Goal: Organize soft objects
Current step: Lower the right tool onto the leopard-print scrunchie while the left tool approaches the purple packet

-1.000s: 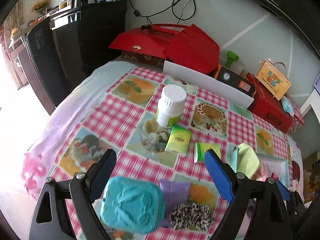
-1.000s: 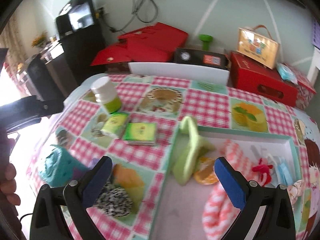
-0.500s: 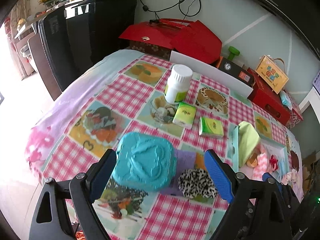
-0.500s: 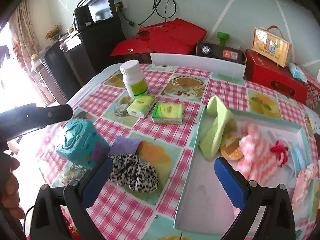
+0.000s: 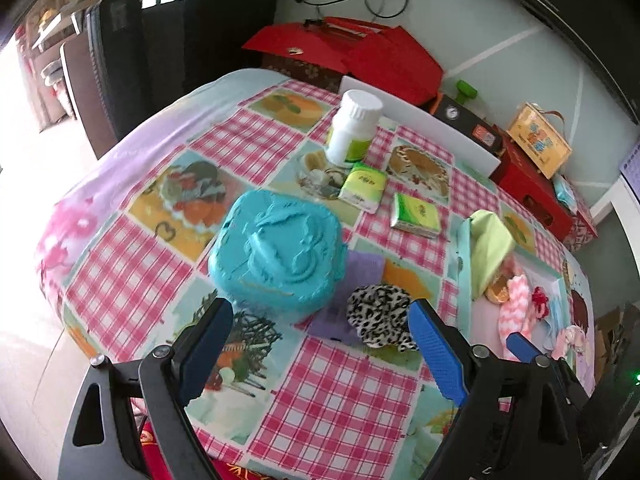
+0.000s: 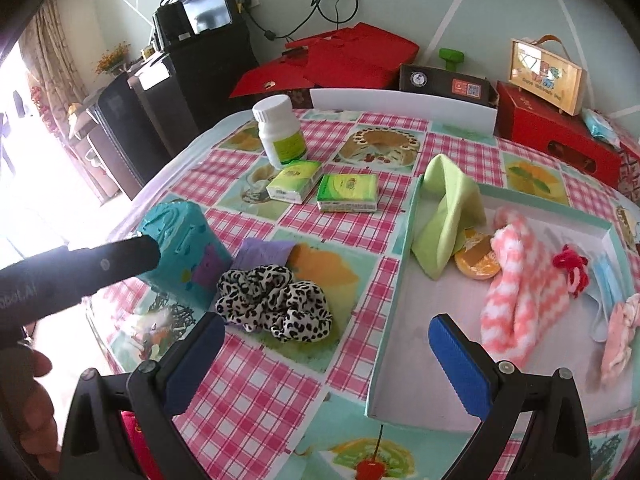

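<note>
On the checked tablecloth, leopard scrunchie lies at 12 o'clock ahead of the right gripper, outside its wide, empty jaws; left gripper likewise spread, holding nothing.

Leopard-print scrunchie, teal box, pink-checked tablecloth.

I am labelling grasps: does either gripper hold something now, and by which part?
Nothing is held. The left gripper and the right gripper are both open, above the table, with empty space between their blue pads.
</note>
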